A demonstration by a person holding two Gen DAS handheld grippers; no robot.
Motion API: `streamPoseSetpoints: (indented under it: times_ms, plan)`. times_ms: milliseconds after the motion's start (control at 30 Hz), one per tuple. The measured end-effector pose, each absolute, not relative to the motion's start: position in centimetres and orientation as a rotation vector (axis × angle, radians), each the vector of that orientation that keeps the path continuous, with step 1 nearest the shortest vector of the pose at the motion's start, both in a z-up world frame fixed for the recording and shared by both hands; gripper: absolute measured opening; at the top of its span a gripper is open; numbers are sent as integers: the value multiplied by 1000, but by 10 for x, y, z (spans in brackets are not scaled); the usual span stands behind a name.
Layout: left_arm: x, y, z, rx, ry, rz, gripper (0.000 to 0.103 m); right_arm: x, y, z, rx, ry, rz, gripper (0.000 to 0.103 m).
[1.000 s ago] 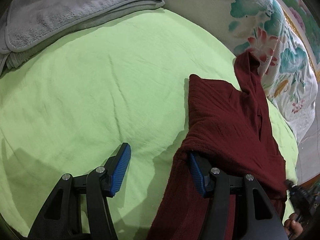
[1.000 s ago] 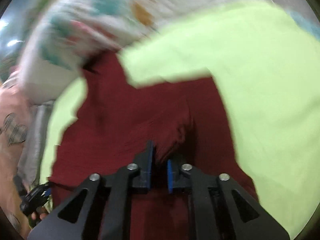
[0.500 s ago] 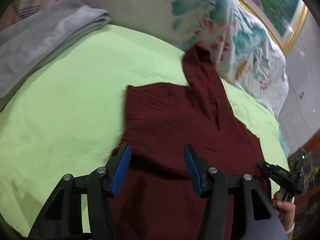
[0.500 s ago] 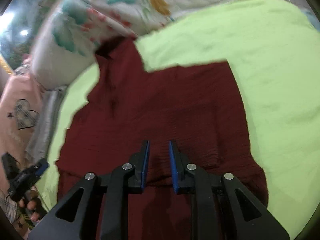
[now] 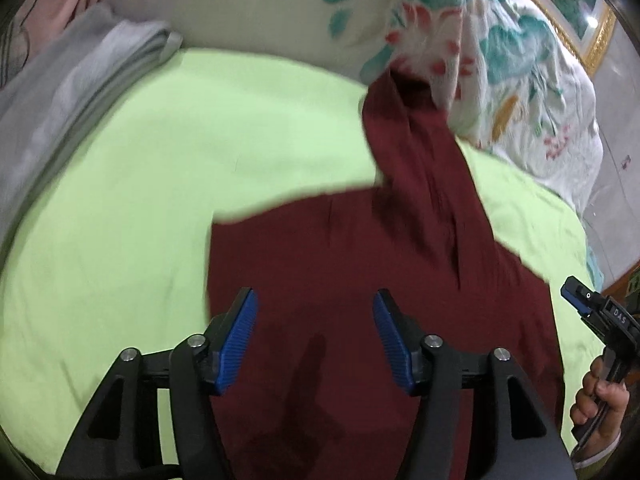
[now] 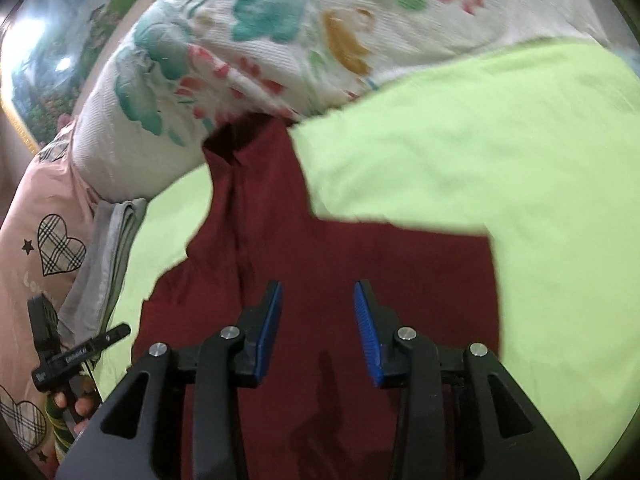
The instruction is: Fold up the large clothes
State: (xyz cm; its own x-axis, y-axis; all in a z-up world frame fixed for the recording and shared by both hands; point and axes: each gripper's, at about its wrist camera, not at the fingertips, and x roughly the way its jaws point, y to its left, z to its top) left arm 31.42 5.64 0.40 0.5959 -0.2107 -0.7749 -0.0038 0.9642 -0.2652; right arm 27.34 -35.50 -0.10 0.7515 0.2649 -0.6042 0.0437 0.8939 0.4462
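Observation:
A dark red garment (image 5: 360, 264) lies spread on the light green bed sheet (image 5: 132, 216), with one sleeve reaching up to the floral quilt. My left gripper (image 5: 314, 338) is open and empty, above the garment's near part. The garment also shows in the right wrist view (image 6: 360, 252), sleeve stretching up left. My right gripper (image 6: 318, 330) is open and empty above the garment's near part. The right gripper shows at the right edge of the left wrist view (image 5: 600, 316); the left gripper shows at the lower left of the right wrist view (image 6: 76, 352).
A white floral quilt (image 5: 460, 32) is piled along the far side of the bed, also in the right wrist view (image 6: 260, 40). A folded grey towel (image 5: 72, 92) lies at the far left. A pink blanket with hearts (image 6: 44, 248) lies beyond it.
My right gripper has let go of the garment and opened wide. My left gripper stayed open and moved over the garment, which now lies flatter on the sheet.

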Motion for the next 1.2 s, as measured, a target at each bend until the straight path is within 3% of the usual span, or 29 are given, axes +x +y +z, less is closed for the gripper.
streamPoseSetpoints:
  times_ms: [67, 167, 433, 733, 767, 800, 833, 867, 933, 1200]
  plan:
    - [338, 52, 9, -240, 930, -104, 65, 300, -346, 6, 428, 710, 147, 41]
    - [380, 46, 12, -239, 942, -109, 70, 336, -329, 14, 363, 701, 193, 52]
    - [496, 30, -2, -306, 1000, -161, 71, 459, -305, 12, 274, 744, 227, 75]
    - [596, 0, -28, -265, 1028, -196, 76, 554, -286, -8, 204, 788, 253, 78]
    - [602, -2, -31, -255, 1019, -185, 72, 558, -283, -10, 184, 791, 250, 76]
    - [605, -4, -32, -235, 997, -171, 66, 560, -280, -12, 155, 785, 239, 50]
    - [606, -5, -31, -221, 986, -169, 41, 560, -279, -12, 130, 784, 220, 13]
    - [607, -5, -30, -218, 984, -190, 7, 559, -282, -11, 128, 786, 198, 6]
    - [603, -4, -26, -228, 976, -242, 2, 550, -297, -6, 181, 759, 199, 4]
    - [527, -8, 28, -153, 826, -349, 1, 472, -349, 31, 287, 681, 203, 4]
